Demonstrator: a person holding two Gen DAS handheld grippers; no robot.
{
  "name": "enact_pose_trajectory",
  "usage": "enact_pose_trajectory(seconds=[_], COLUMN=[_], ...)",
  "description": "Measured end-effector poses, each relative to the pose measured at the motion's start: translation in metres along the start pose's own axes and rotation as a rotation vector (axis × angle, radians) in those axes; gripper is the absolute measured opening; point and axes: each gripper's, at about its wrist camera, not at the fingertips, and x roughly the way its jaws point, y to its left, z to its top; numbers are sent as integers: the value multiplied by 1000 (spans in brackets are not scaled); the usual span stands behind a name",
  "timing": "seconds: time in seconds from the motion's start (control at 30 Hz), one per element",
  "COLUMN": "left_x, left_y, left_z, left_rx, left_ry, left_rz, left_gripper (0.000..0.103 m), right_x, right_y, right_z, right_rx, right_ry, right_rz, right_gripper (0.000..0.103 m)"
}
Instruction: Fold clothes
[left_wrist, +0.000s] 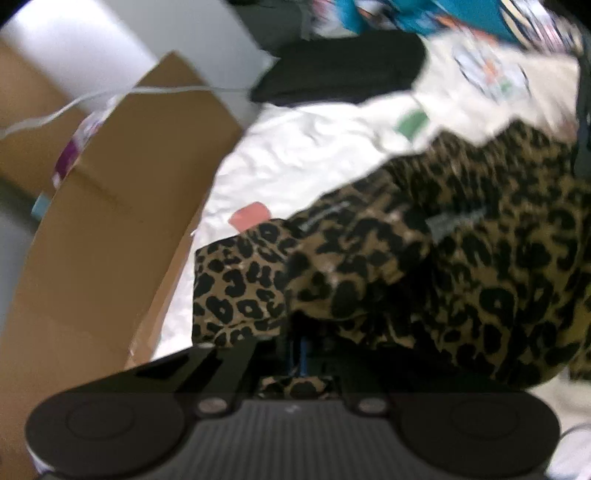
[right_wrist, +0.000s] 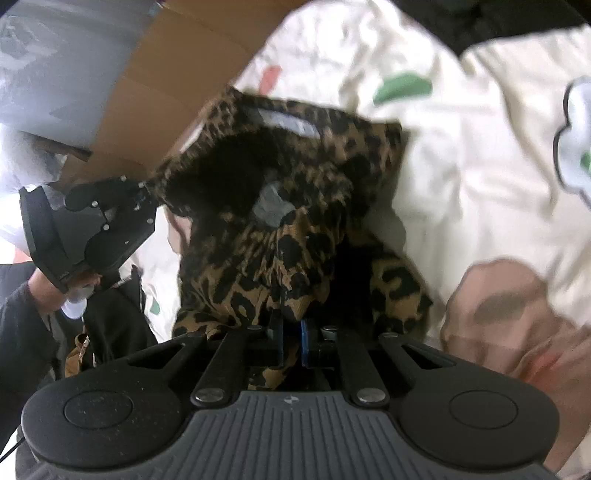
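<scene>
A leopard-print garment (left_wrist: 443, 258) lies bunched on a white printed bedsheet (left_wrist: 295, 147). In the left wrist view its cloth drapes over my left gripper (left_wrist: 300, 350), which is shut on a fold of it; only a strip of blue pad shows. The right wrist view shows the same garment (right_wrist: 295, 177) hanging in a heap from my right gripper (right_wrist: 291, 338), whose blue pads are pressed together on the fabric. At the left of that view, the left gripper (right_wrist: 142, 190) pinches the garment's far edge, held by a person's hand (right_wrist: 44, 291).
A brown cardboard box (left_wrist: 110, 221) stands against the bed's left side, also seen as cardboard (right_wrist: 166, 74) at top left. A black garment (left_wrist: 343, 70) and colourful cloth (left_wrist: 406, 14) lie further back. The sheet (right_wrist: 480, 147) spreads to the right.
</scene>
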Motion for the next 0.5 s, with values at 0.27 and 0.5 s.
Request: enact_pose_trajectory(seconds=[0.27, 0.5], left_x=[-55, -125], left_y=[47, 75], left_z=[-14, -32], left_rx=[-364, -610], left_ry=[-67, -156], left_rz=[-25, 3], left_gripper=[2, 1], right_x=[-43, -83], right_y=[7, 24], right_z=[10, 21], right_rx=[-82, -157], right_ry=[-116, -230], right_rz=[-42, -80], right_gripper=[4, 2])
